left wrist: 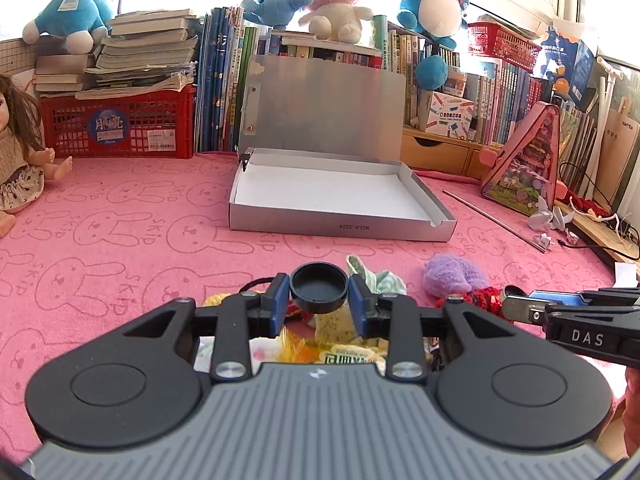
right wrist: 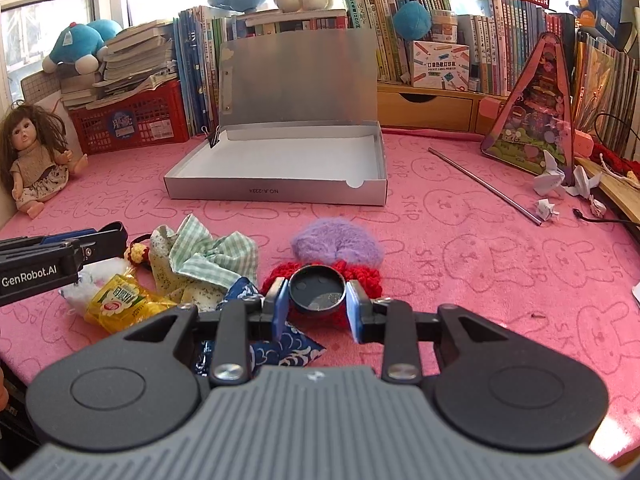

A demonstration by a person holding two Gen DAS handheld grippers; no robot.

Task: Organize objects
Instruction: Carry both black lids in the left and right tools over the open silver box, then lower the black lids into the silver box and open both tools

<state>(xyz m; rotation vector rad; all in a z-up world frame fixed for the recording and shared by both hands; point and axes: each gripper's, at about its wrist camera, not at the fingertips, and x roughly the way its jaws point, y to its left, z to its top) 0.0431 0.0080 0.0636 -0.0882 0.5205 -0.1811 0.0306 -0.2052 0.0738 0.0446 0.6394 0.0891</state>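
Note:
My left gripper (left wrist: 319, 290) is shut on a round black cap (left wrist: 319, 286), hollow side up, held above a pile of small items. My right gripper (right wrist: 316, 296) is shut on a small round dark tin (right wrist: 317, 289) with a metal rim, over a red crocheted piece (right wrist: 366, 276). An open silver box (left wrist: 340, 196) (right wrist: 280, 168) with a white floor and raised lid lies on the pink cloth beyond both. The pile holds a green checked cloth (right wrist: 208, 258), a yellow packet (right wrist: 120, 304), a blue patterned pouch (right wrist: 288, 350) and a purple fluffy ball (right wrist: 336, 242) (left wrist: 454, 274).
A doll (right wrist: 34, 160) sits at the left. A red crate (left wrist: 120, 124) with stacked books, a row of books and plush toys line the back. A pink triangular case (right wrist: 532, 120), a metal rod (right wrist: 484, 186) and crumpled paper (right wrist: 560, 184) lie right.

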